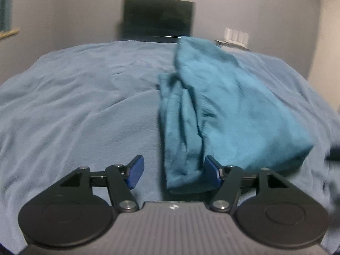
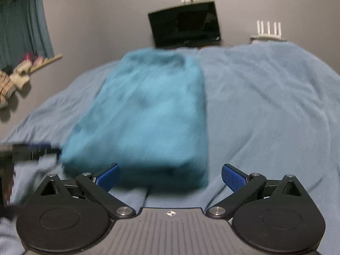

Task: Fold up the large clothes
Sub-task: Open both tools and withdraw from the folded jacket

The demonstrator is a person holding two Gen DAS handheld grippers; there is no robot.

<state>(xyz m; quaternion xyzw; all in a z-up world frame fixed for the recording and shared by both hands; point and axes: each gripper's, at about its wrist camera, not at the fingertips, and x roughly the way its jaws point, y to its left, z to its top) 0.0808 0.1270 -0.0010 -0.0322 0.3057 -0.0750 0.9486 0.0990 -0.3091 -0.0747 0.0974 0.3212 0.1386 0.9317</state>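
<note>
A teal garment (image 1: 223, 110) lies folded into a long rectangle on the light blue bed cover (image 1: 85, 106). In the left wrist view its near left edge is bunched in loose folds between my fingers. My left gripper (image 1: 174, 173) is open, its right pad touching the garment's near corner. In the right wrist view the garment (image 2: 144, 114) is blurred and lies straight ahead. My right gripper (image 2: 170, 177) is open and empty at the garment's near edge. The left gripper (image 2: 27, 148) shows as a dark blur at the garment's near left corner.
The bed cover (image 2: 265, 106) spreads wide on both sides of the garment. A dark screen (image 2: 184, 24) stands at the far wall beyond the bed. A white router (image 2: 268, 30) sits to its right. A teal curtain (image 2: 23, 21) and hanging items are at the left wall.
</note>
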